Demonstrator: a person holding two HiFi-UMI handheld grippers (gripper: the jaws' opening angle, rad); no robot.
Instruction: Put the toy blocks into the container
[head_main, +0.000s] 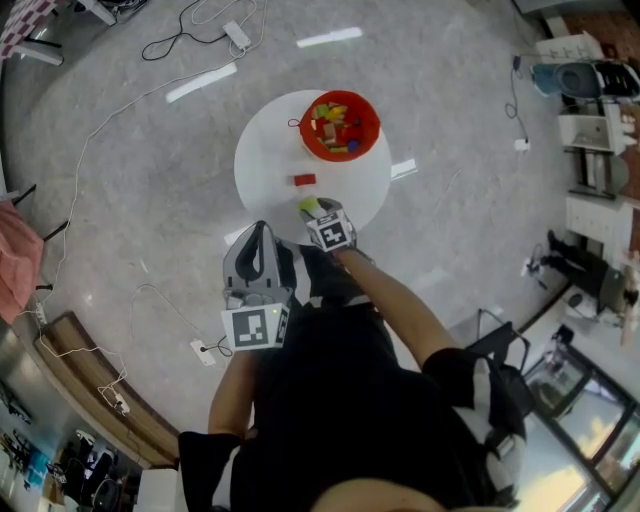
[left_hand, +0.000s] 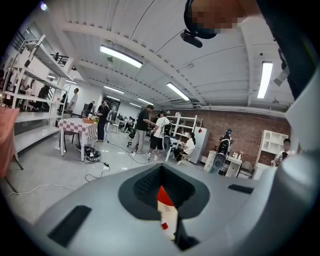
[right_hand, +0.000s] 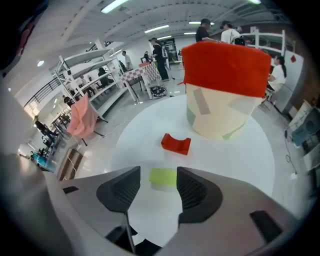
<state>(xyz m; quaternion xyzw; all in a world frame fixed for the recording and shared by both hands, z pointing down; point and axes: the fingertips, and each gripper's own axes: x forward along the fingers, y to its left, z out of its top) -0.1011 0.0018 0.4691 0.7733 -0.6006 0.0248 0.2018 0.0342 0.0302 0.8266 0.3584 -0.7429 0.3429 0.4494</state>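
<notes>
Our right gripper (right_hand: 158, 175) stands open over the small flat lime-green toy block (right_hand: 163, 177).
The green block lies on the round white table (right_hand: 240, 155) between the parted jaw tips, and we see no pad pressing on it. A little farther off sits a red toy block with an arched notch (right_hand: 175, 143). Beyond it, to the far right, stands the round red container with a pale lower wall (right_hand: 220, 95), already holding coloured blocks. Our left gripper (left_hand: 162, 190) is off the table on the near left, jaws closed together.
</notes>
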